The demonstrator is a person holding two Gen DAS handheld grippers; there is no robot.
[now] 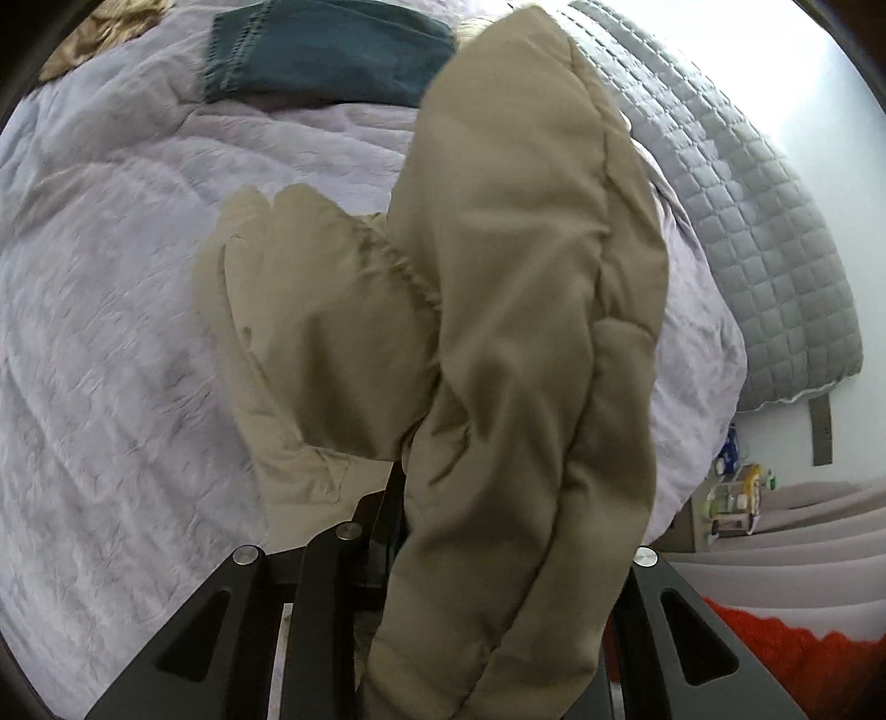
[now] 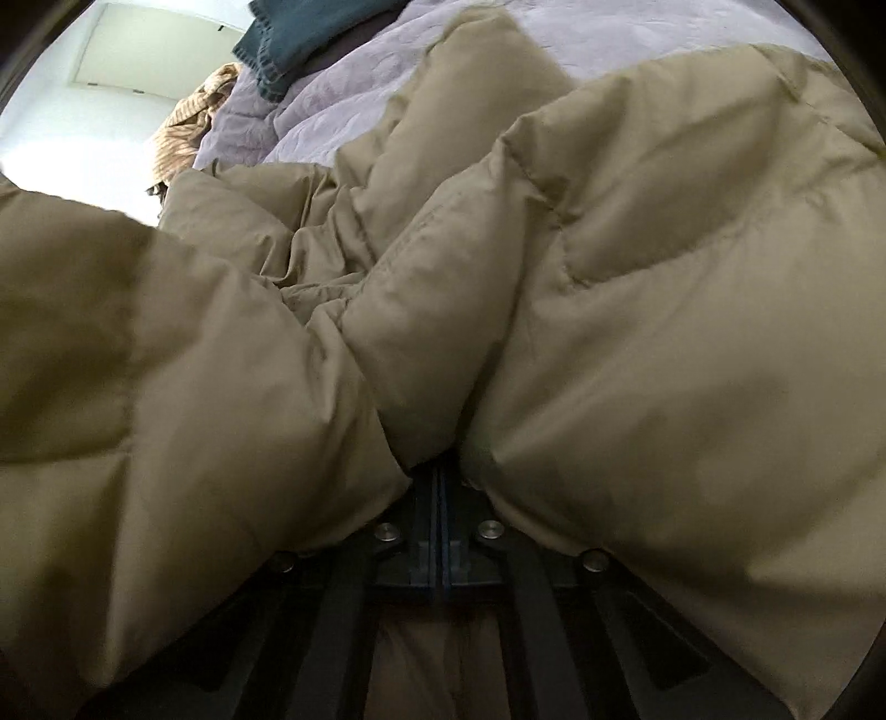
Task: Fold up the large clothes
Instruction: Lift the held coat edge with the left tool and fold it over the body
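Nearest the right wrist camera, the right gripper [image 2: 437, 476] has its jaws brought together on a pinch of the tan puffer jacket [image 2: 637, 310], whose padded folds bulge up on both sides of the fingers and hide the tips. In the left wrist view the left gripper [image 1: 401, 487] is nearly closed and clamps a long padded section of the same jacket, probably a sleeve or front panel, which drapes across the right finger and stretches away from the camera above the bed. Beyond it, the rest of the jacket lies crumpled on the pale lilac quilt [image 1: 111, 332]. I judge the jacket light but bulky, soft, springy and somewhat slick, so a shallow pinch could slide off; seams, cuff, hem or shoulder stitching look like the surest places to hold, and folds will likely puff back open unless pressed flat. Farther off, a teal garment [image 1: 326, 50] lies at the far edge of the quilt, a tan striped cloth [image 2: 188, 133] beside it, and a grey quilted headboard [image 1: 747, 221] stands against the wall
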